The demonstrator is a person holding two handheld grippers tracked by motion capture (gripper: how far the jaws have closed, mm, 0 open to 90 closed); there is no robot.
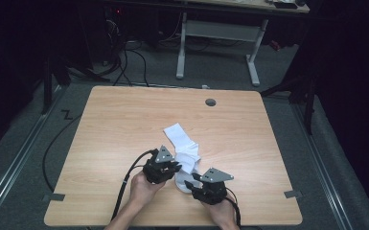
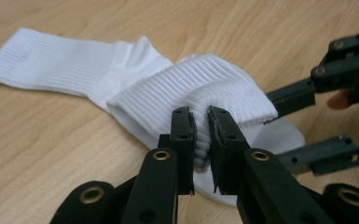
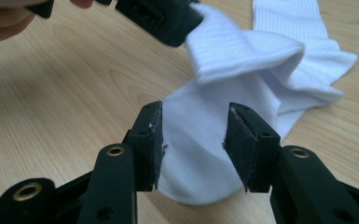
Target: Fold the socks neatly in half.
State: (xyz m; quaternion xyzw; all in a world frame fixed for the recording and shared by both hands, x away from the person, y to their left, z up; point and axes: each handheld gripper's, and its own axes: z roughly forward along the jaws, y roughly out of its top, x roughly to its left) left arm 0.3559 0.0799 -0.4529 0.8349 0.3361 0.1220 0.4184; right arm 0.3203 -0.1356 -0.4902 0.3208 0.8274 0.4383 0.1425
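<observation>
White sock fabric (image 1: pixel 182 143) lies on the wooden table (image 1: pixel 124 120), near its front edge. My left gripper (image 1: pixel 175 167) is shut on a ribbed cuff (image 2: pixel 191 86) and holds that fold raised over the flat part (image 2: pixel 51 63). In its own view the left gripper (image 2: pixel 201 135) has the cloth bunched between its pads. My right gripper (image 1: pixel 189 184) stands just right of it, open. In the right gripper view its jaws (image 3: pixel 193 140) stand apart over the smooth toe end (image 3: pixel 200 163), the pads not pressing it. I cannot tell whether this is one sock or a pair.
A round grey grommet (image 1: pixel 211 102) sits in the tabletop at the far side. Grey tape marks (image 1: pixel 53 197) flag the front corners. A white-legged desk (image 1: pixel 254 52) and floor cables (image 1: pixel 124 52) lie beyond the table. Bare wood stretches left and right of the sock.
</observation>
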